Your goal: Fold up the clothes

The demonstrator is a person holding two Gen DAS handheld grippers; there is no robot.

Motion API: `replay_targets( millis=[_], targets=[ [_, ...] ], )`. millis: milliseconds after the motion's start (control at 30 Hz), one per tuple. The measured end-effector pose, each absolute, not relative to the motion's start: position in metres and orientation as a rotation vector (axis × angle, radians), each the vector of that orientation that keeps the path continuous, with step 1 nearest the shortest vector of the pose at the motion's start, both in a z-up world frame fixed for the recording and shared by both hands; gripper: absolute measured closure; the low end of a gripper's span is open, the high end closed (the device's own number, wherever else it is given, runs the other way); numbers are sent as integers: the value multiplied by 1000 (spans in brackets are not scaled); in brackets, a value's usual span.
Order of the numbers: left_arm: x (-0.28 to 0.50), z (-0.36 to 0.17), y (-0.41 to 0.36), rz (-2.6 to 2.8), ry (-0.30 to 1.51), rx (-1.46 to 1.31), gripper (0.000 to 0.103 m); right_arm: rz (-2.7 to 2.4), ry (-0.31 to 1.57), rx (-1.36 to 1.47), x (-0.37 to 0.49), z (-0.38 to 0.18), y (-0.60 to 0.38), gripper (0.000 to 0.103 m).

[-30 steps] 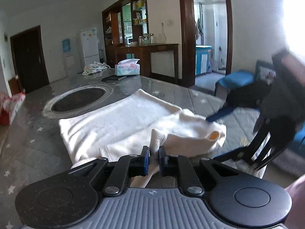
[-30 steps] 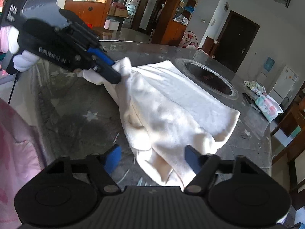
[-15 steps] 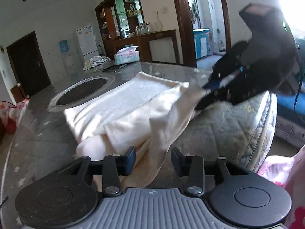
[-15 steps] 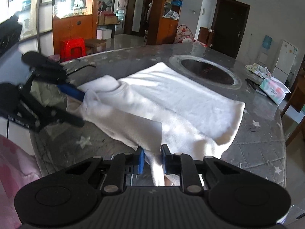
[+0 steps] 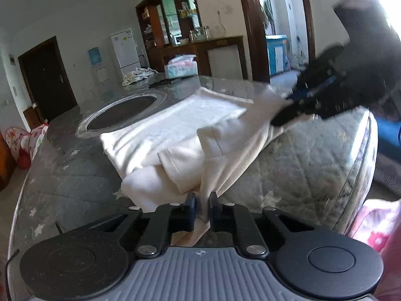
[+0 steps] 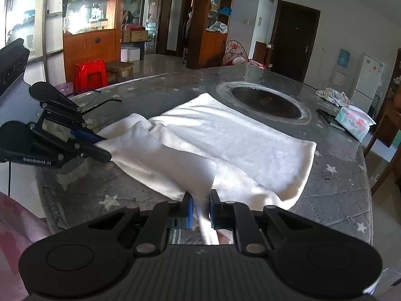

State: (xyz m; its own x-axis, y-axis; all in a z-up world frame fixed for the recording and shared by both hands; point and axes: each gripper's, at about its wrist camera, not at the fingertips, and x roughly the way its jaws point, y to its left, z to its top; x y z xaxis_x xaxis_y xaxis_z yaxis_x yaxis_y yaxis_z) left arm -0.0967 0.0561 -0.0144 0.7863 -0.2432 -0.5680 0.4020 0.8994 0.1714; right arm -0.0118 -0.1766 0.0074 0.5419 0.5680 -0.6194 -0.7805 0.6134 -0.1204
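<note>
Cream garment (image 6: 233, 138) lies on the round grey quilted table (image 6: 333, 188), partly flat toward the middle, bunched and folded over itself at the near edge; left gripper (image 5: 200, 204) has its jaws nearly together, pinching a fold of the garment at the table's near rim; in the right wrist view the same gripper (image 6: 100, 148) shows at the left side, tips clamped on a corner of the cloth; right gripper (image 6: 200, 204) is likewise closed down on a strip of the fabric, cloth running between its blue pads (image 6: 189, 208); in the left wrist view it appears blurred at upper right (image 5: 288, 111), gripping the far corner, fabric stretched between the two tools; flat part of the garment reaches close to the dark round inset (image 6: 265, 101) in the tabletop; tissue box (image 6: 354, 123) and a crumpled patterned cloth (image 6: 333, 95) sit at the table's far side, well apart from the garment; red stool (image 6: 91, 74) stands on the floor beyond.
</note>
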Motion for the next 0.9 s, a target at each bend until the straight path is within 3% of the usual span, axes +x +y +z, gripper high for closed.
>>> replay_targets(
  millis=[533, 900],
  targets=[
    [-164, 46, 60, -428, 591, 192, 95, 928, 553, -382, -78, 60, -209, 95],
    [-110, 69, 61, -392, 605, 210, 95, 904, 533, -364, -36, 76, -196, 95]
  ],
)
